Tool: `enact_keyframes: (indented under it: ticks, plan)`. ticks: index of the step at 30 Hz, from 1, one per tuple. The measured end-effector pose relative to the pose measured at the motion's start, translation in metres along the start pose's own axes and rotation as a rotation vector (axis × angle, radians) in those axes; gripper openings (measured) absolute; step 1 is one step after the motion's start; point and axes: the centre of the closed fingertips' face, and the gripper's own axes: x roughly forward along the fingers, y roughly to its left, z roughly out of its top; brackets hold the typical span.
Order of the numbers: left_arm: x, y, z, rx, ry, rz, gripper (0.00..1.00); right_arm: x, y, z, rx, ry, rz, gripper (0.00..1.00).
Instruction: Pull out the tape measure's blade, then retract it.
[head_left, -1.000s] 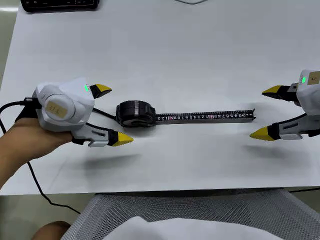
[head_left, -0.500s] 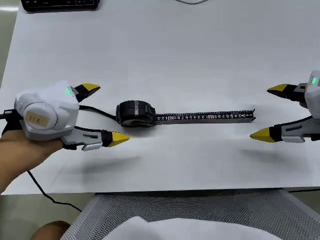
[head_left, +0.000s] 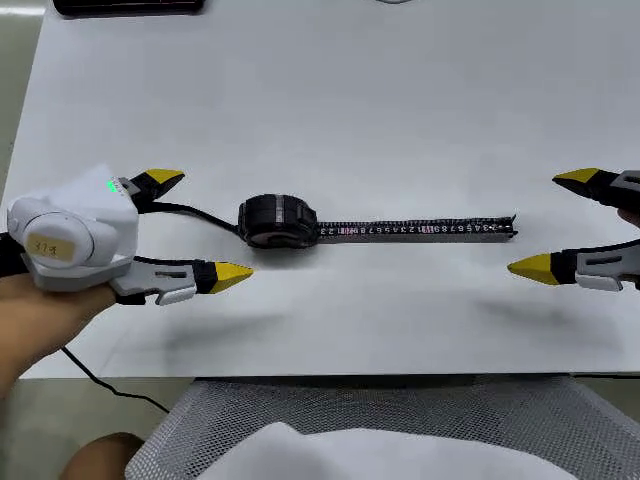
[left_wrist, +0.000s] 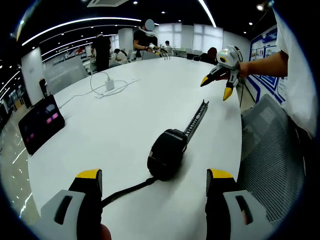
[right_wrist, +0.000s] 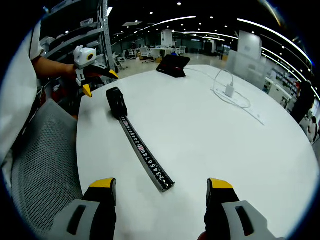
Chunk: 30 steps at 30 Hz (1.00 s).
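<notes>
1. In the head view, the tape measure (head_left: 277, 221) lies on the white table (head_left: 350, 90), a little left of centre frame, and nothing is holding its black case.
2. Its blade (head_left: 420, 229) is drawn out and lies flat on the table. It runs toward the right of the frame and ends at its hook, right of centre.
3. My left gripper (head_left: 200, 224) is at the left of the frame, held in a hand (head_left: 40, 310). Its yellow-tipped jaws are spread wide with nothing gripped, and the case sits just ahead of the tips without touching them.
4. A black strap (head_left: 185, 209) trails from the case leftward into the gap between those jaws.
5. My right gripper (head_left: 554, 222) is at the right edge of the frame, jaws also wide apart and holding nothing. The blade's hook is near the tips but clear of them.
6. In the right gripper view, the hook lies low in the frame, between the two jaws and just ahead of them.
7. In the left gripper view, the case sits at centre frame and the other gripper is at the upper right.
8. A grey mesh chair (head_left: 420, 420) runs along the bottom of the head view.
</notes>
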Motion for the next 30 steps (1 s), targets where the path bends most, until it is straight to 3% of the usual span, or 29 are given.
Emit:
enact_keyframes:
  ticks: [17,30]
  plan:
    - [-0.013,-0.004,-0.009,-0.088,-0.030,0.061,0.86,-0.009,0.010,0.003,0.036,-0.068,-0.057,0.77]
    - [-0.022,-0.012,-0.014,-0.142,-0.037,0.077,0.89,-0.014,0.018,0.000,0.048,-0.081,-0.046,0.86]
